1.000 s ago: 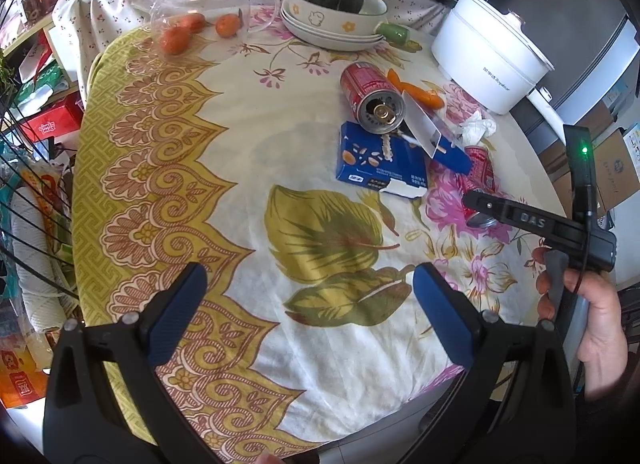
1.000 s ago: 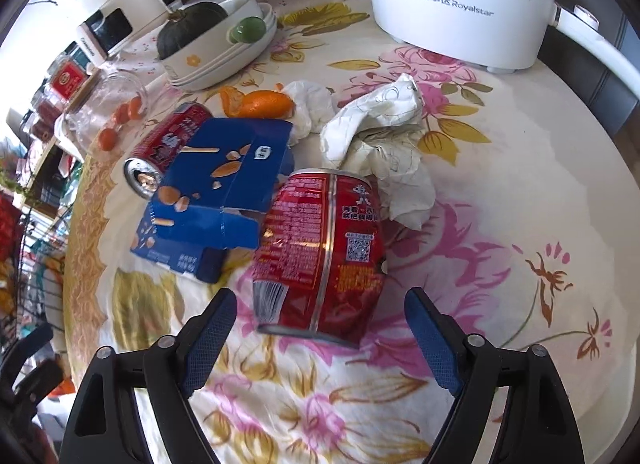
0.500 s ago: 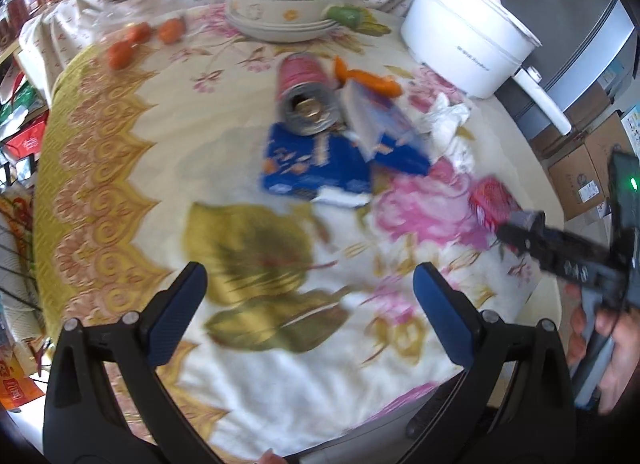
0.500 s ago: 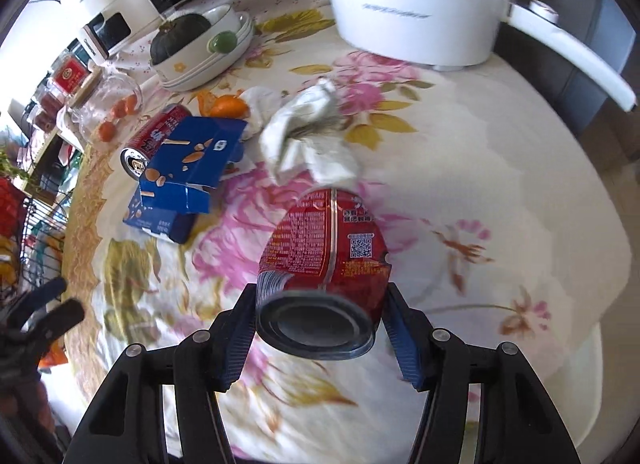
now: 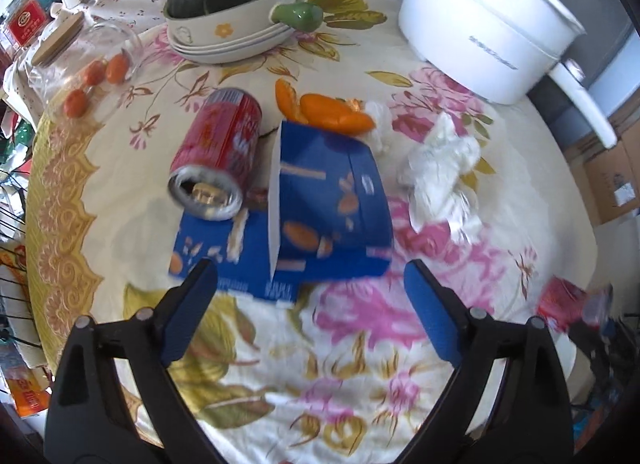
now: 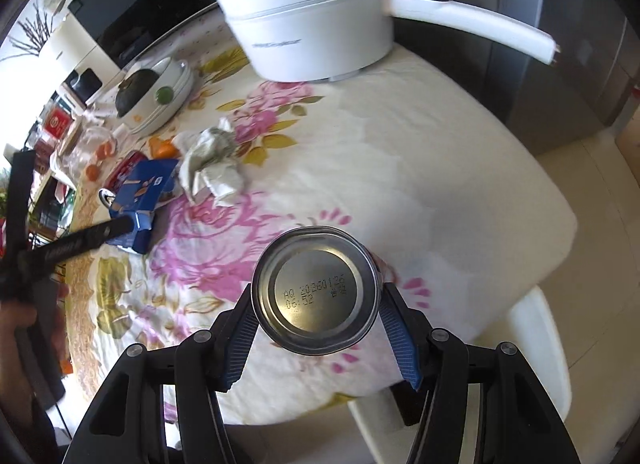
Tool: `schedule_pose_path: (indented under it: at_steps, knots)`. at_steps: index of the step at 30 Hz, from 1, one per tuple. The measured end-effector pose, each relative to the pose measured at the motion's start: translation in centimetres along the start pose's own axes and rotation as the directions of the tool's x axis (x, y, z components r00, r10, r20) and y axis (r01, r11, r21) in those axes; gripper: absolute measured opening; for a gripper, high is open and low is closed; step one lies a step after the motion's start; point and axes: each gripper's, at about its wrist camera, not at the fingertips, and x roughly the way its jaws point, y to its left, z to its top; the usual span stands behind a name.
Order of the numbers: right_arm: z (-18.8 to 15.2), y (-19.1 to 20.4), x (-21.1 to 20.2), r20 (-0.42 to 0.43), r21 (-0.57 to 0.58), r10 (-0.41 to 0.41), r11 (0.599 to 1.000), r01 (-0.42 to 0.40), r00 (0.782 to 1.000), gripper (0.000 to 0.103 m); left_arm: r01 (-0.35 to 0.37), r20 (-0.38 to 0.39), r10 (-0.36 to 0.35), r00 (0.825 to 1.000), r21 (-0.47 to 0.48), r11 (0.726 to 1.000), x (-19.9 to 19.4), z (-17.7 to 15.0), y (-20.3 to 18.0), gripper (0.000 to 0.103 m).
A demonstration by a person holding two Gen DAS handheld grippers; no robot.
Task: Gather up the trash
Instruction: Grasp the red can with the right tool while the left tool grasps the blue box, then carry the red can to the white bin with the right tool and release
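Observation:
My right gripper (image 6: 318,328) is shut on a red drink can (image 6: 316,292), its silver bottom facing the camera, held above the table's near right edge. The same can (image 5: 564,302) shows blurred at the right in the left wrist view. My left gripper (image 5: 310,310) is open and empty, just in front of two blue cartons (image 5: 328,208). A second red can (image 5: 218,160) lies on its side against them. Orange peel (image 5: 328,110) and crumpled white tissue (image 5: 440,162) lie behind. The cartons (image 6: 140,194) and tissue (image 6: 210,162) also show in the right wrist view.
A white electric pot (image 5: 488,20) stands at the back right. Stacked bowls with a green squash (image 5: 224,0) stand at the back. A glass jar (image 5: 80,64) with small tomatoes lies at the left. A white bin or chair edge (image 6: 536,376) sits below the table.
My right gripper has shut on the red can and lifted it back toward the table's edge. My left gripper has moved forward to the blue cartons, still open.

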Motion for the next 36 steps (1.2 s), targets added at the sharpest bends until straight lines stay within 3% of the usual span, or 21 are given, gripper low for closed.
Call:
schedule_pose_path:
  at_steps: [3,10,15,18,25,36]
  knots:
    - [0.0,-1.0,-0.4,0.003,-0.007,-0.007,1.0,0.007,1.0,0.061,-0.038,-0.031,0.038,0.999,0.0,0.999,1.0,1.1,-0.5,0.094]
    - [-0.1,-3.5,-0.9,0.006,0.02,-0.014,1.0,0.014,1.0,0.061,-0.033,-0.081,0.032,0.996,-0.022,0.999,2.6,1.5,-1.6,0.091]
    - [-0.5,-4.1,-1.2,0.005,0.027,-0.015,1.0,0.014,1.0,0.061,-0.066,-0.102,0.067,0.993,0.014,0.998,3.6,1.6,-2.3,0.072]
    - [-0.6,-4.3,-1.6,0.01,0.02,-0.023,1.0,0.022,1.0,0.061,-0.049,-0.086,0.05,0.995,0.019,0.999,3.2,1.4,-2.3,0.07]
    - [-1.3,-4.9,-2.6,0.022,0.016,-0.033,0.999,0.033,0.999,0.061,0.064,-0.031,-0.063,0.998,0.027,0.998,-0.1,-1.7,-0.9,0.07]
    - [-4.2,-5.8,-5.0,0.04,0.07,-0.032,0.997,0.03,0.999,0.061,0.261,0.037,-0.263,0.964,0.054,0.964,-4.3,-8.4,0.6,0.07]
